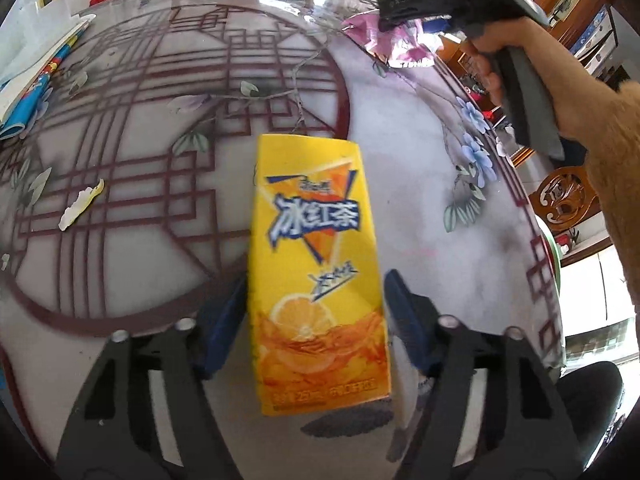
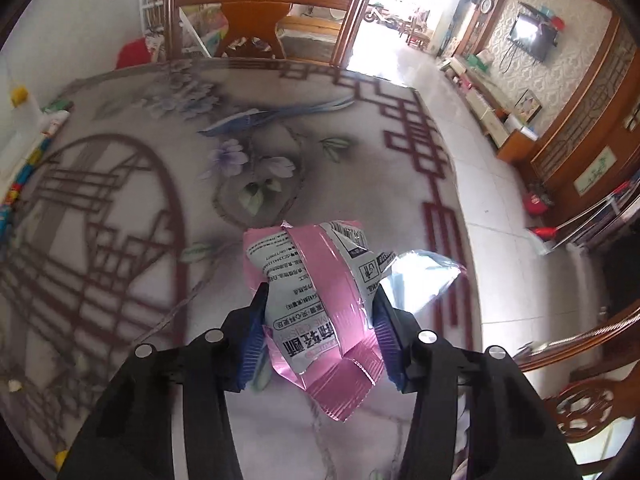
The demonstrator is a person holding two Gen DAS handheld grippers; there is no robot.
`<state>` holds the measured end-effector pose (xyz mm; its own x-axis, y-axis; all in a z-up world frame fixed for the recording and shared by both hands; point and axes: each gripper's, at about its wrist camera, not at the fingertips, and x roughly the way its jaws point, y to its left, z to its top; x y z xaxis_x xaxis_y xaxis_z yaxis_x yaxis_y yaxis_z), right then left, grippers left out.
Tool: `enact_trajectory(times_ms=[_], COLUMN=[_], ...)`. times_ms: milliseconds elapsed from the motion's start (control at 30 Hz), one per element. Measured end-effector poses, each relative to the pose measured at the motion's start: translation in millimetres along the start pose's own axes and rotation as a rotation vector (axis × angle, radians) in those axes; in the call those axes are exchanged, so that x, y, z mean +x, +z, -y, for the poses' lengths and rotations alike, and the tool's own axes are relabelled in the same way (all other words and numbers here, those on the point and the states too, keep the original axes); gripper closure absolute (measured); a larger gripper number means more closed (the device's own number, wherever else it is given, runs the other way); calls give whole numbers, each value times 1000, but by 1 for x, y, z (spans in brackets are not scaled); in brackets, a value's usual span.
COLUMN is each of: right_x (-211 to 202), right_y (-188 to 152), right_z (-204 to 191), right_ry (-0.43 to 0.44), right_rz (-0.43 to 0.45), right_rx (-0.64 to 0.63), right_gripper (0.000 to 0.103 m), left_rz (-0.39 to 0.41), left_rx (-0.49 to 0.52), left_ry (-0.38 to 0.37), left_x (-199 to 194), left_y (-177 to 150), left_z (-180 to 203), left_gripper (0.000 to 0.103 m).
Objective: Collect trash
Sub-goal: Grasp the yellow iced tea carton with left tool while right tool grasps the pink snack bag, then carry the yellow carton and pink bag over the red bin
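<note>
Your yellow drink carton (image 1: 316, 280) sits centre-low in the left wrist view, between the blue pads of your left gripper (image 1: 316, 320). The left pad meets the carton's edge; at the right pad a narrow gap seems to show — you cannot tell whether the jaws press it.

In the right wrist view, the pink-and-silver snack wrapper (image 2: 320, 300) fills the lower centre, crumpled, pinched on both sides by your right gripper (image 2: 320, 320) — jaws narrowed onto it.

Both lie over the patterned worktop (image 1: 420, 200). A torn white-and-yellow scrap (image 1: 82, 204) lies at mid-left of the left view, well apart from the carton. Your right hand (image 1: 492, 60) shows at upper right there.
</note>
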<state>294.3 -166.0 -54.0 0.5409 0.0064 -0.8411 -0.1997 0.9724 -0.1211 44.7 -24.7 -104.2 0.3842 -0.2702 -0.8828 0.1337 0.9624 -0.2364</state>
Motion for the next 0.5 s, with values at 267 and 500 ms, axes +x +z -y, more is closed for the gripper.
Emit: enact_trajectory(times_ms=[267,500], right_x=[-68,-130], right_y=[-64,-134], right_z=[9,23], right_ry=[154,249], right_rz=[39,65], right_rx=[55,148], right_gripper=[57,57], left_rz=[40,109], left_rx=[-4,-52], left_ry=[-24,-51], left_x=[-9,-25], left_y=[0,3], left_z=[0,-7], left_gripper=[42,42])
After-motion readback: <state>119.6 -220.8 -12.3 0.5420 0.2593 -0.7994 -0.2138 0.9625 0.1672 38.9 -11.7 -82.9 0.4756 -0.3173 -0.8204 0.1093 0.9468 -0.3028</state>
